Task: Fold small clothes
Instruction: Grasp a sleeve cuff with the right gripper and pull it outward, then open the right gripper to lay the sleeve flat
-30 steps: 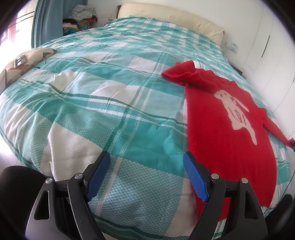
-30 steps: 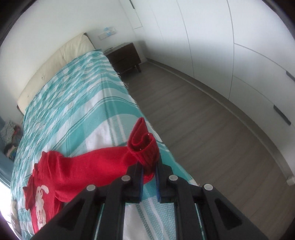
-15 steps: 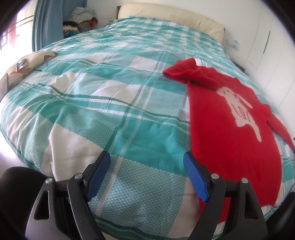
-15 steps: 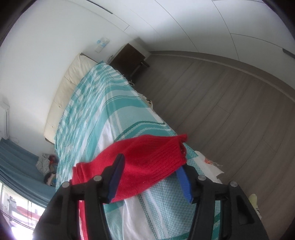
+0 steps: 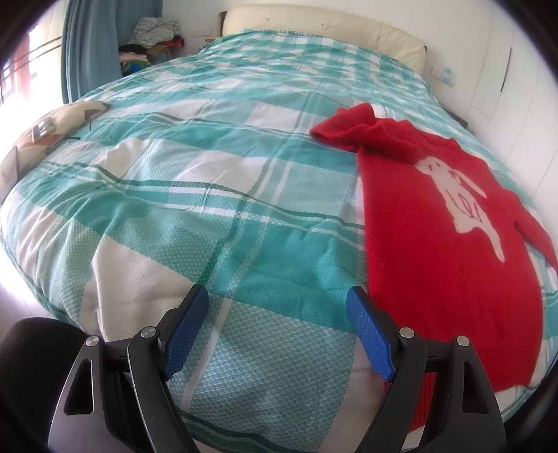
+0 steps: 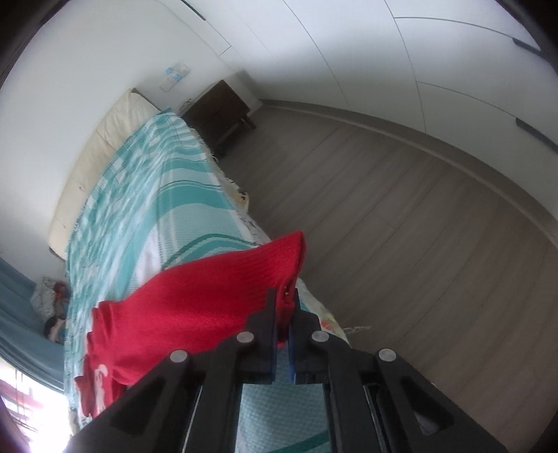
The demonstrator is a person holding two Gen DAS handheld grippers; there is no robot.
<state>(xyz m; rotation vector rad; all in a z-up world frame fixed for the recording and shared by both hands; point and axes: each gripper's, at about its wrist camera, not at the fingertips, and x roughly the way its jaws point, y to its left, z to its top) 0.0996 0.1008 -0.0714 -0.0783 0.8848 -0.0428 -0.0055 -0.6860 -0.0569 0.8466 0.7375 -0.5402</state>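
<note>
A small red sweater [image 5: 429, 223] with a white rabbit figure lies spread on the right side of the bed, its far sleeve bunched toward the headboard. My left gripper [image 5: 279, 324] is open and empty, low over the bed's near edge, its right finger beside the sweater's hem. My right gripper [image 6: 284, 313] is shut on the cuff of the sweater's other sleeve [image 6: 216, 292] and holds it lifted at the bed's side edge, the sleeve stretched back to the body.
The bed [image 5: 195, 195] has a teal and white checked cover and a cream headboard [image 5: 324, 21]. A patterned cushion [image 5: 42, 136] lies at its left edge. A dark nightstand [image 6: 216, 111], wooden floor [image 6: 401, 209] and white wardrobe doors flank the right side.
My right gripper opened half a second ago with the sleeve lying across its jaws, and it is now shut on the cuff again. The left gripper has stayed open, edging slightly closer to the bed.
</note>
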